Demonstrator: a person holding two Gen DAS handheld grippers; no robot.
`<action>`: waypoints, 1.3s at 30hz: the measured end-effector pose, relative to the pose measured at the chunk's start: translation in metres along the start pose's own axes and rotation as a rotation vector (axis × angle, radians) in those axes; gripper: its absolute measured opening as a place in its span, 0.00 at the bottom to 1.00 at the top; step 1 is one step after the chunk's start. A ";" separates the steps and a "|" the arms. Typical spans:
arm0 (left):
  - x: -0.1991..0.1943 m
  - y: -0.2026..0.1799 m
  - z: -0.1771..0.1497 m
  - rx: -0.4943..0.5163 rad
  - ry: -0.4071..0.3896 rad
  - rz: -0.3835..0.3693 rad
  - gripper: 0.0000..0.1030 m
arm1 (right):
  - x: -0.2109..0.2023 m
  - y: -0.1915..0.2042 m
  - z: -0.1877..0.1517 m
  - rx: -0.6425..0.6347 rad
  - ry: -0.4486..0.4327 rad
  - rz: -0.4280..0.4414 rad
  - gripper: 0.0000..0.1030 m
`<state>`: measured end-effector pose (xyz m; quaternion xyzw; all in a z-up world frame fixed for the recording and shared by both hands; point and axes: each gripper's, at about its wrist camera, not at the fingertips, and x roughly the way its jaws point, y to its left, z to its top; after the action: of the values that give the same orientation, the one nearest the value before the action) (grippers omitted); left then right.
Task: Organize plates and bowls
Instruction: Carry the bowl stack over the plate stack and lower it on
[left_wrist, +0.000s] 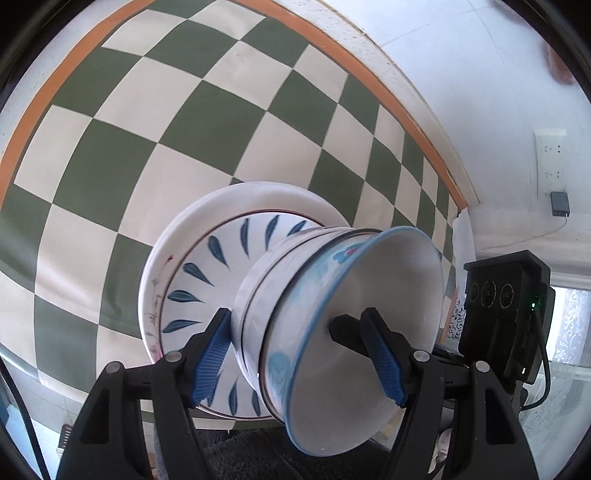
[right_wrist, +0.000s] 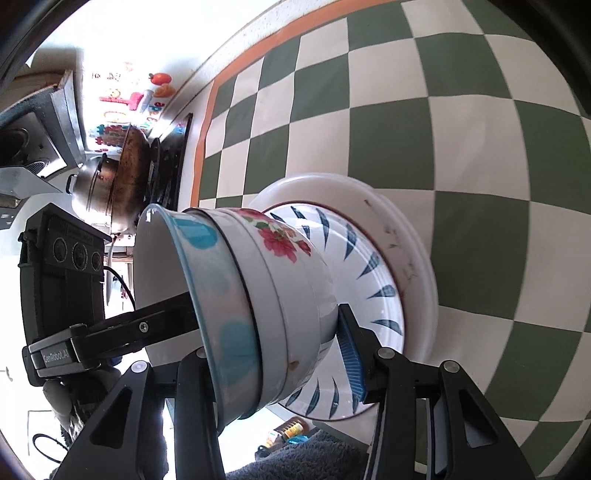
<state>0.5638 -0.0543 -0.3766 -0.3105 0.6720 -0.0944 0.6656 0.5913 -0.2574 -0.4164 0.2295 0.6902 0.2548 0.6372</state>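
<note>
Although the fisheye tilts everything sideways, the stack is plain to read: a wide white ceramic plate (left_wrist: 173, 236) at the bottom, a white dish painted with dark blue leaf strokes (left_wrist: 207, 280) on it, then a white bowl with red flowers (right_wrist: 280, 240), and nested in that a white bowl with a pale blue rim and blue spots (left_wrist: 369, 306). The pile stands on the green-and-cream checked cloth of the desk (left_wrist: 147, 122), near the edge closest to the holder (the orange border runs along the far side).

The left tongs (left_wrist: 299, 358) are clamped across the nested bowls, one blue pad outside the lower bowl, the other inside the top bowl. The right tongs (right_wrist: 273, 350) straddle the same bowls from the other side; one pad touches the flowered wall, the inner finger is hidden, so I cannot tell whether they grip.

These are glazed pieces: stiff, fairly heavy together, slippery and likely to chip. Pinching rim walls suits the bowls; the plates below would probably need a hold at the rim edge.
</note>
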 end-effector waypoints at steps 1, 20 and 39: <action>-0.001 0.003 0.000 -0.004 0.000 -0.002 0.66 | 0.003 0.000 0.001 0.002 0.002 -0.001 0.46; 0.004 0.019 0.002 -0.015 0.005 -0.008 0.66 | 0.021 0.009 0.008 -0.004 0.018 -0.043 0.46; 0.008 0.010 0.001 0.008 0.010 0.012 0.66 | 0.019 0.005 0.009 0.006 0.023 -0.054 0.46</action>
<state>0.5629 -0.0503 -0.3884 -0.3035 0.6768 -0.0945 0.6641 0.5985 -0.2405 -0.4278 0.2096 0.7043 0.2381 0.6351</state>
